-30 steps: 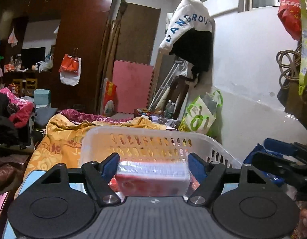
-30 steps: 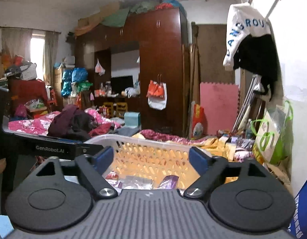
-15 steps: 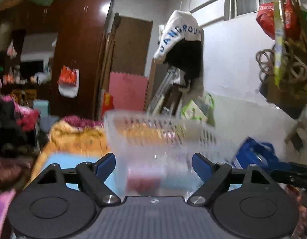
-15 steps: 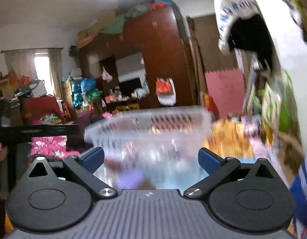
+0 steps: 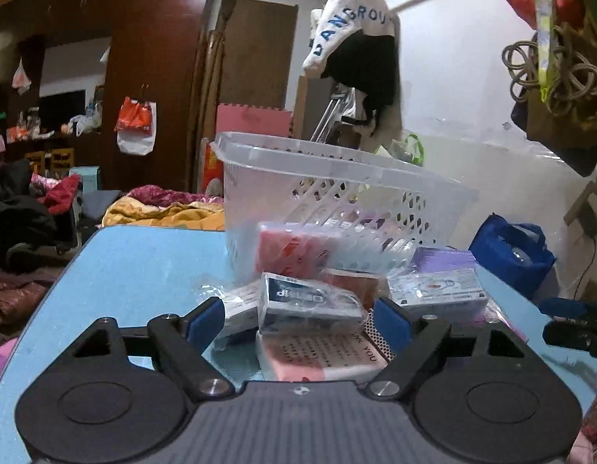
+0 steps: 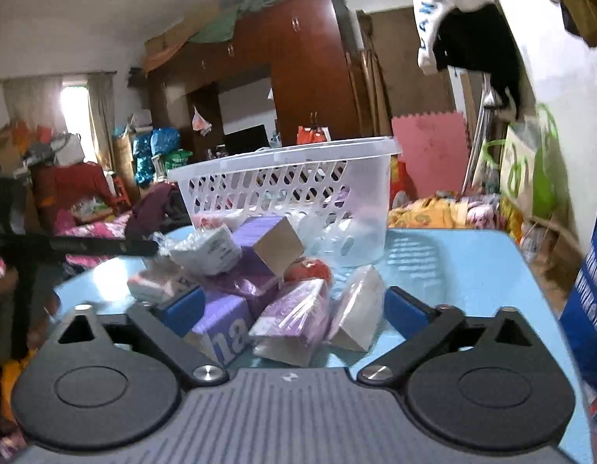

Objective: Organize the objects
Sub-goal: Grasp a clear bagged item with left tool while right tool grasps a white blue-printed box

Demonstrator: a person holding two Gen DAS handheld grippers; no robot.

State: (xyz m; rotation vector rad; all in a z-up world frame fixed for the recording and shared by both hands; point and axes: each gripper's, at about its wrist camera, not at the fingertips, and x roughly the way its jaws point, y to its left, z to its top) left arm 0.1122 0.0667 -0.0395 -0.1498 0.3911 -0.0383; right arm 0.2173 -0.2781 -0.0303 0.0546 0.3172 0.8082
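A clear plastic basket (image 5: pixel 337 178) stands on the blue table (image 5: pixel 135 255); it also shows in the right wrist view (image 6: pixel 290 193). Several wrapped packets and boxes lie piled in front of it: a blue-labelled packet (image 5: pixel 306 301), a pink card (image 5: pixel 325 352), a red packet (image 5: pixel 290 247), purple boxes (image 6: pixel 255 255) and a white packet (image 6: pixel 356 313). My left gripper (image 5: pixel 300 317) is open and empty, low over the pile. My right gripper (image 6: pixel 294 305) is open and empty, close to the purple boxes. The other gripper shows at the left (image 6: pixel 66 247).
A blue bag (image 5: pixel 511 247) sits at the table's right side. A blue box (image 6: pixel 584 301) stands at the right edge. A bed with orange bedding (image 5: pixel 163 208) lies behind the table. Wardrobes and cluttered furniture fill the room behind.
Both grippers have drawn back from the basket. The red packet has left the left gripper. Packets and boxes now lie spilled on the table in front of the basket.
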